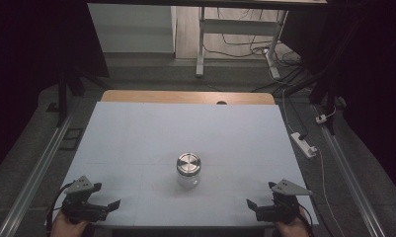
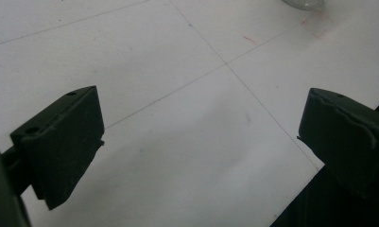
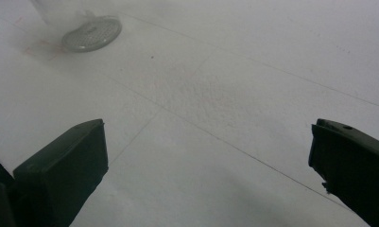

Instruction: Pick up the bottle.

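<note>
A clear glass jar [image 1: 188, 172] with a round metal lid [image 1: 188, 162] stands upright near the middle of the white table top [image 1: 136, 133]. My left gripper [image 1: 105, 195] rests at the near left corner, open, with nothing between its jaws. At the near right corner my right gripper [image 1: 261, 195] is open and empty too. In the left gripper view the left gripper [image 2: 201, 137] looks over bare table, with the jar's base [image 2: 303, 4] at the top edge. In the right gripper view the right gripper [image 3: 208, 156] faces the jar's base [image 3: 90, 33] at the upper left.
Thin lines cross the white surface, with faint red marks [image 2: 319, 23] by the jar. A wooden strip [image 1: 185, 97] runs along the table's far edge. A power strip [image 1: 304, 144] and cables lie on the floor to the right, and a desk frame [image 1: 200, 49] stands behind.
</note>
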`<state>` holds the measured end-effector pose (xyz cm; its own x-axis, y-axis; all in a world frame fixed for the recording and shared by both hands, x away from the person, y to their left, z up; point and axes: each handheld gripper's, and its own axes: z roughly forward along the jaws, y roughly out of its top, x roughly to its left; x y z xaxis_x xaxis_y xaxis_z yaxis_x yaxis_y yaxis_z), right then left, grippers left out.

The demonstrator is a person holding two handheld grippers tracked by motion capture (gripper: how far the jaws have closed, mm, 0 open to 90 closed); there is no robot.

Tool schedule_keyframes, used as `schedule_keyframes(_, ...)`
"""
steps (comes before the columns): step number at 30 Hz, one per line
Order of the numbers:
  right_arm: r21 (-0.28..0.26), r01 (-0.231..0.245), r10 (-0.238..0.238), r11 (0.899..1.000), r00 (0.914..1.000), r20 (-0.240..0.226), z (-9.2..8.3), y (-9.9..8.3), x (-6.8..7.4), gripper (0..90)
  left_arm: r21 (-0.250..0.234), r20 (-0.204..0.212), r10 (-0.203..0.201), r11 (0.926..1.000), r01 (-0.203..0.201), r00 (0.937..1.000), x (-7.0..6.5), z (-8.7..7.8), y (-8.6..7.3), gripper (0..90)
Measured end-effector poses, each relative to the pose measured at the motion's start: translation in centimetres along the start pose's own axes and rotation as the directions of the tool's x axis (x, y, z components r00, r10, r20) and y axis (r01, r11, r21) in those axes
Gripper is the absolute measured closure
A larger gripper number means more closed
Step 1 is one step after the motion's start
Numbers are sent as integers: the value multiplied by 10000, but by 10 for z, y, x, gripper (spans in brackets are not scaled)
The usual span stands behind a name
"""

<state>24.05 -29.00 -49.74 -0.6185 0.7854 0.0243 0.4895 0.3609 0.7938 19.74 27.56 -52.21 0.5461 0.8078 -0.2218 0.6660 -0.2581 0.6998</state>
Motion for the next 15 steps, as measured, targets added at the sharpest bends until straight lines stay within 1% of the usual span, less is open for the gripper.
schedule_keyframes(4,-95,-91,90,9999,9998,-161,-1,0,-1,0,-31,49,35,10000,-35,10000,0,-1,0,17)
schedule_keyframes(6,-162,-22,18,9999,9997,-254,-1,0,0,0,-17,78,44,10000,-44,10000,0,0,0,17)
schedule_keyframes(9,-252,-8,-5,9997,9987,-514,-1,1,2,0,34,126,72,10000,-72,9999,-1,0,0,17)
schedule_keyframes(12,-228,19,-31,9997,9987,-515,-1,1,3,0,74,158,125,9999,-126,9998,-1,1,0,15)
schedule_keyframes(15,-267,-131,116,9996,9984,-552,-1,0,1,0,145,153,186,9997,-189,9997,-2,1,1,15)
